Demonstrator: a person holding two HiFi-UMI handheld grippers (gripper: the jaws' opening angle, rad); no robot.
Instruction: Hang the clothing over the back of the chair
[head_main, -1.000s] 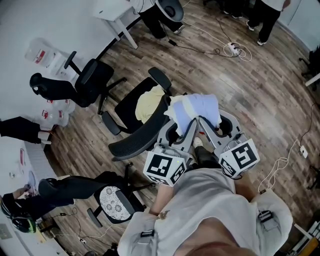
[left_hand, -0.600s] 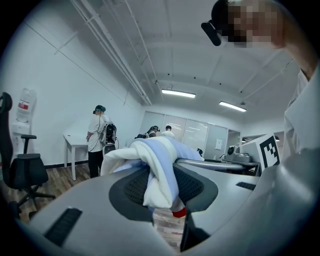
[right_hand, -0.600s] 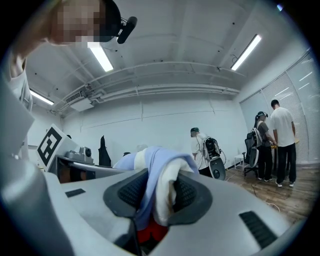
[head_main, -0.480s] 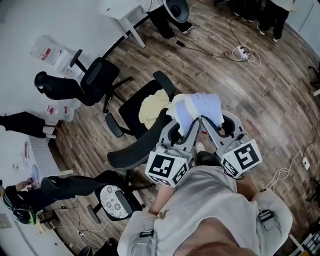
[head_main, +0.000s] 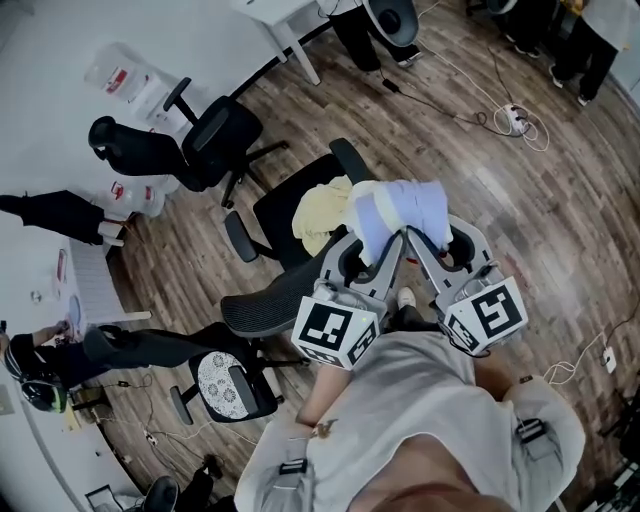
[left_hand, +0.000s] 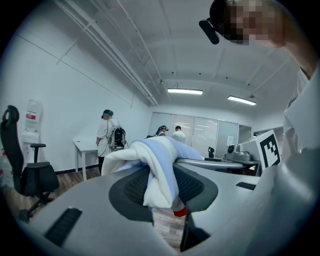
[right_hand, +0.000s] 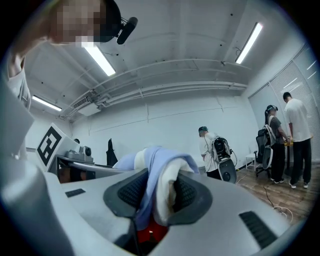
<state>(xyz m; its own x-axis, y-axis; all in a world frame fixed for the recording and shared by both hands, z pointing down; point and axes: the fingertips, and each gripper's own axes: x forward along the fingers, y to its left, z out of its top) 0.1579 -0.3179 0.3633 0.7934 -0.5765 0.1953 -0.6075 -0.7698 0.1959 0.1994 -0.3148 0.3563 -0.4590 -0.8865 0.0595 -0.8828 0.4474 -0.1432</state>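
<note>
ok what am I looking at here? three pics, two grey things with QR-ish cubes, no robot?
No robot: a person holds a two-jaw gripper in each hand. The head view comes from a camera on the person's head, looking steeply down; the other two come from cameras riding on each gripper, looking along its jaws. The marker cubes are part of the grippers. The left gripper and right gripper both have their jaws closed on one white and light-blue garment, bunched between them. Beside it in the head view stands a black office chair on a wooden floor, with a yellow cloth lying on its seat. The garment is not on the chair's back yet.
</note>
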